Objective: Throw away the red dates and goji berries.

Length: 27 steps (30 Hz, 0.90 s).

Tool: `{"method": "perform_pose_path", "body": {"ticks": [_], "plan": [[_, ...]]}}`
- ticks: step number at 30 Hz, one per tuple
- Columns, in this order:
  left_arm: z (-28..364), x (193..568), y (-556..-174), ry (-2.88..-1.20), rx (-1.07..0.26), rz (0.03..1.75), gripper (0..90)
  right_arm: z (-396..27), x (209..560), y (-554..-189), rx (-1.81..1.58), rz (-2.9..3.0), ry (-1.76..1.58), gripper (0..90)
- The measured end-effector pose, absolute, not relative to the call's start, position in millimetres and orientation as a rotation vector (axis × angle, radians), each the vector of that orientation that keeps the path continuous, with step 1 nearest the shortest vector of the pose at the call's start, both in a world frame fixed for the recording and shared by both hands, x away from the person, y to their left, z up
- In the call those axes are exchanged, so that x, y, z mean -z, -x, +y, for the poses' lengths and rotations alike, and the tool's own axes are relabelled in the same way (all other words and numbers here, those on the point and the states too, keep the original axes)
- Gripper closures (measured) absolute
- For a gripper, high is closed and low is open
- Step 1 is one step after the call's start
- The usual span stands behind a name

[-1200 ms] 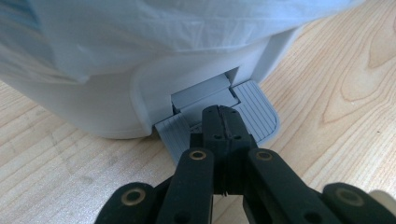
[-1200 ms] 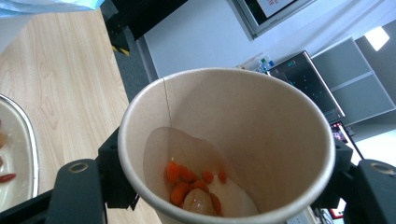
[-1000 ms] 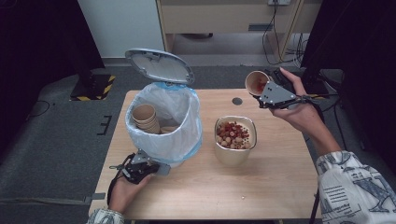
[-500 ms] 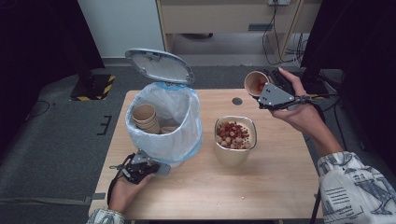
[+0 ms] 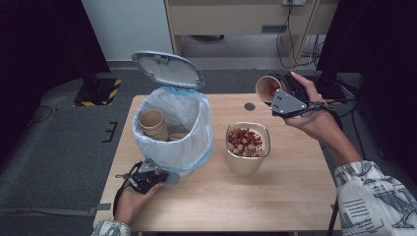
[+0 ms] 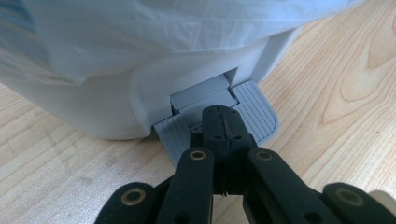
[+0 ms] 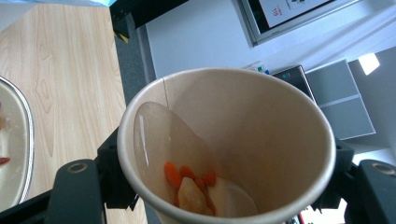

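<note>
Wooden table (image 5: 295,196) in front of us. Our left gripper (image 6: 223,128) has its jaws pressed together, tips resting on the grey pedal (image 6: 261,109) of the white bin (image 5: 172,128), whose lid (image 5: 167,69) stands up. Our right gripper (image 5: 275,91) is clamped around a paper cup (image 7: 224,140), tilted above the table's far edge, near the metal bowl (image 5: 246,162). A few orange bits inside the cup.

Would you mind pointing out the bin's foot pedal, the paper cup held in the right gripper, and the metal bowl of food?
foot pedal (image 6: 254,112), left gripper view, on its ribbed right half.
paper cup (image 7: 261,126), right gripper view, on its inner wall.
metal bowl (image 5: 244,164), high view, on its outer front wall.
</note>
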<state>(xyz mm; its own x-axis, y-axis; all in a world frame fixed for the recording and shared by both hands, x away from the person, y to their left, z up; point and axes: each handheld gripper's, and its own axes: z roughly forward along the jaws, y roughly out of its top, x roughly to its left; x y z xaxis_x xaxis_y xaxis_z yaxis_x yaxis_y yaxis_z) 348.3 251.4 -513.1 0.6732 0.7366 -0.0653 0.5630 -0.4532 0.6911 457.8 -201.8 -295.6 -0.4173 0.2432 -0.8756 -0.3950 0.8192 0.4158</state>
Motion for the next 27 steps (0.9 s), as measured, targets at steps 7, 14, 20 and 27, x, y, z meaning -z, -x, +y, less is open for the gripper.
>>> {"method": "perform_pose_path", "body": {"ticks": [7, 14, 20, 27], "plan": [[251.3, 513.1, -348.4, -2.181, -0.317, 0.996, 90.0, -201.3, 295.1, -456.1, -0.703, 1.872, 0.120, 28.0], [250.6, 513.2, -348.4, -2.181, -0.316, 0.994, 90.0, -199.6, 293.5, -453.0, -0.692, 1.867, 0.137, 28.0], [250.7, 513.2, -348.4, -2.180, -0.315, 0.996, 90.0, -197.6, 292.7, -449.2, -0.662, 1.859, 0.168, 28.0], [250.7, 513.3, -348.4, -2.178, -0.313, 0.996, 90.0, -195.0, 294.3, -445.1, -0.627, 1.859, 0.194, 28.0]]}}
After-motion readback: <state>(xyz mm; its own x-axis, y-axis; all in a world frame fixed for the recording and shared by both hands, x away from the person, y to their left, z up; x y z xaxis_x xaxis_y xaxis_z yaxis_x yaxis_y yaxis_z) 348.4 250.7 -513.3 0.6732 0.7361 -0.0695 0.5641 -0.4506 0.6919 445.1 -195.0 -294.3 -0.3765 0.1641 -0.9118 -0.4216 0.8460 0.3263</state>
